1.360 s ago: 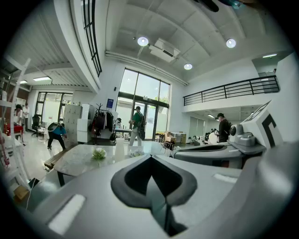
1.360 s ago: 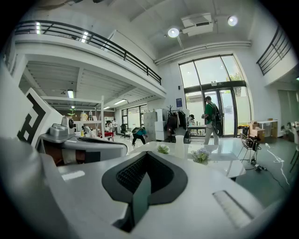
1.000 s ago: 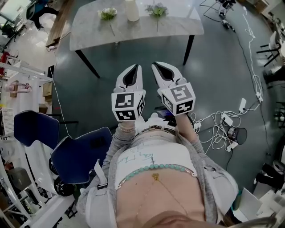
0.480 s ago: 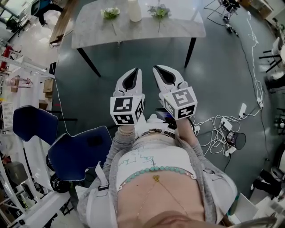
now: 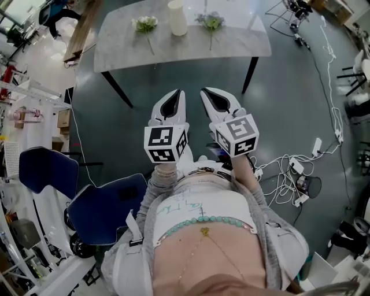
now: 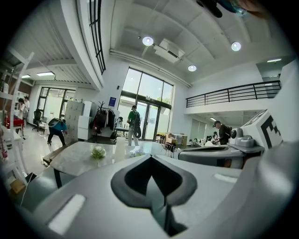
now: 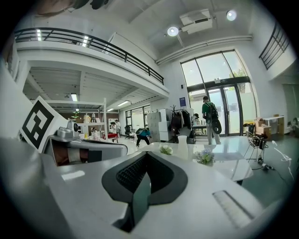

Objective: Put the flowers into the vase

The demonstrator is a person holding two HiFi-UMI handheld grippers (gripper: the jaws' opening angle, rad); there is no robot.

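A cream vase [image 5: 177,18] stands upright on the grey marble table [image 5: 231,43] at the top of the head view. A white flower [image 5: 144,24] lies to its left and a pale blue-green flower [image 5: 210,22] to its right, stems toward me. My left gripper [image 5: 174,94] and right gripper [image 5: 209,92] are held side by side close to my body, well short of the table, both shut and empty. The right gripper view shows the vase [image 7: 182,144] between the white flower [image 7: 165,150] and the blue flower [image 7: 205,156]. The left gripper view shows the white flower [image 6: 98,151].
Two blue chairs [image 5: 101,199] stand at my left. Cables and a power strip [image 5: 292,170] lie on the floor at the right. A wooden bench [image 5: 81,29] sits left of the table. People [image 6: 133,123] stand far off near glass doors.
The table with the vase and flowers has shifted slightly lower in the head view, so I have come a little closer. Both grippers keep their pose, shut.
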